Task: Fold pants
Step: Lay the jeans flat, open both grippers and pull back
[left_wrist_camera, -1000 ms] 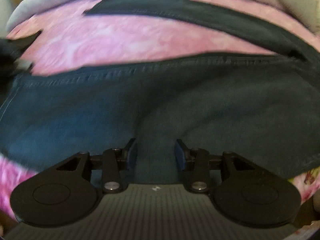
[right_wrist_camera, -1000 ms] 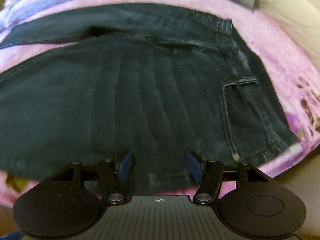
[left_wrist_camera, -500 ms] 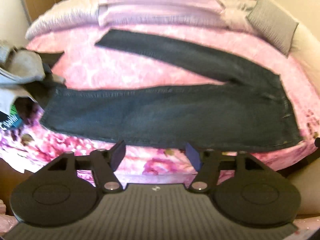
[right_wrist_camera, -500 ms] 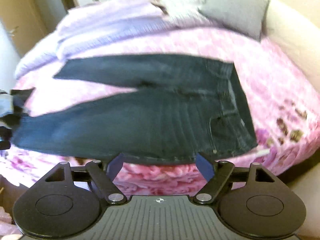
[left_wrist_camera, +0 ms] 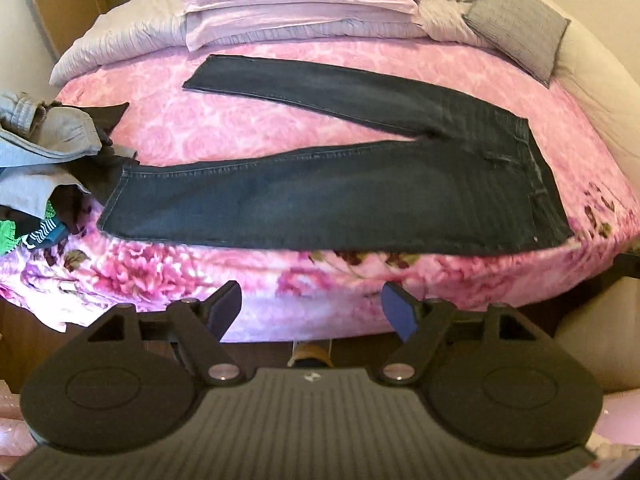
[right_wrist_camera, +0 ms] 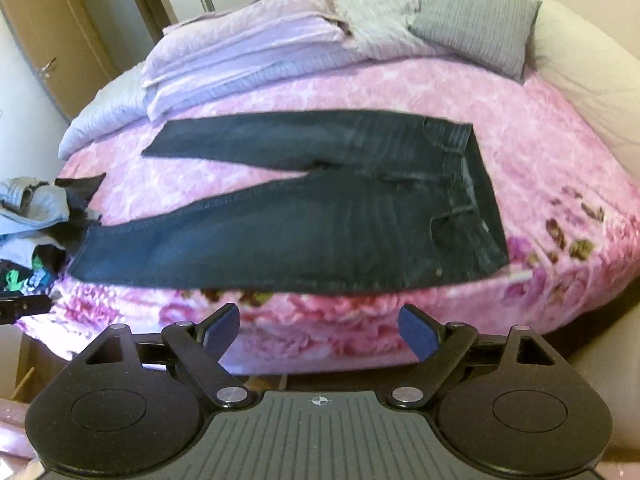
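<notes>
Dark blue jeans (left_wrist_camera: pixel 340 196) lie flat on a pink floral bed cover (left_wrist_camera: pixel 240 128), legs spread apart in a V toward the left, waistband at the right. The same jeans (right_wrist_camera: pixel 320 232) fill the middle of the right wrist view. My left gripper (left_wrist_camera: pixel 312 308) is open and holds nothing; it hangs off the bed's near edge, well back from the near leg. Likewise my right gripper (right_wrist_camera: pixel 320 324) stands open with nothing in it, short of the near edge, closer to the waist end.
A heap of other clothes (left_wrist_camera: pixel 44 160) lies at the bed's left edge by the near leg's hem. Folded lilac bedding (left_wrist_camera: pixel 296 4) and a grey cushion (left_wrist_camera: pixel 516 24) sit at the head. A wooden door (right_wrist_camera: pixel 52 40) stands far left.
Both grippers pulled back and up from right over the jeans to beyond the bed's near edge. Their jaws opened wider. The jeans stay laid out flat.
</notes>
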